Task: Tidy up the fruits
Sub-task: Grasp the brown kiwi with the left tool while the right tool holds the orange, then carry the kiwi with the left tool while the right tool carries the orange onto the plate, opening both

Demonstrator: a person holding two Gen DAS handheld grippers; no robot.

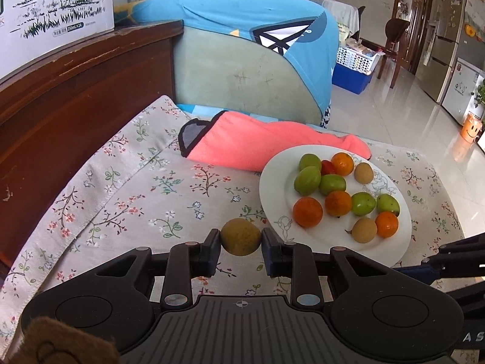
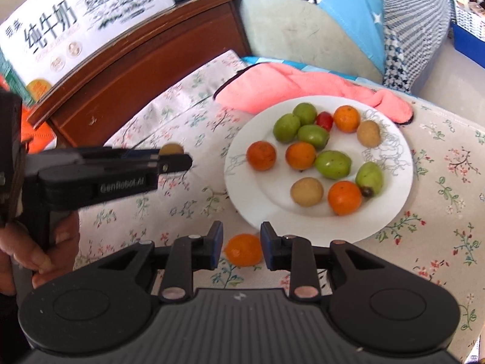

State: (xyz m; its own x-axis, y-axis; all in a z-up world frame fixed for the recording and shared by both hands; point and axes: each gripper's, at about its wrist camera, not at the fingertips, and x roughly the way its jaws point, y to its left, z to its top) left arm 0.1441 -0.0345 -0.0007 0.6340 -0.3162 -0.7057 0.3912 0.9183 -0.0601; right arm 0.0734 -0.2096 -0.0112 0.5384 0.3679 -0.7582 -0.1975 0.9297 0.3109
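Floral tablecloth [image 1: 145, 188], white plate [image 1: 272, 188], glossy floor [image 1: 403, 112]

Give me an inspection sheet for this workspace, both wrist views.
Surface: floral tablecloth, flat.
Job's things: white plate holds five green fruits, four oranges, two other tan fruits and one small red fruit.
Clutter: pink towel touching the plate's far rim.
Grippers: left hand-held gripper shut on a tan fruit; right hand-held gripper shut on an orange.
Cables: nothing seen.
Surroundings: milk carton on wooden headboard; blue-covered cushion behind.
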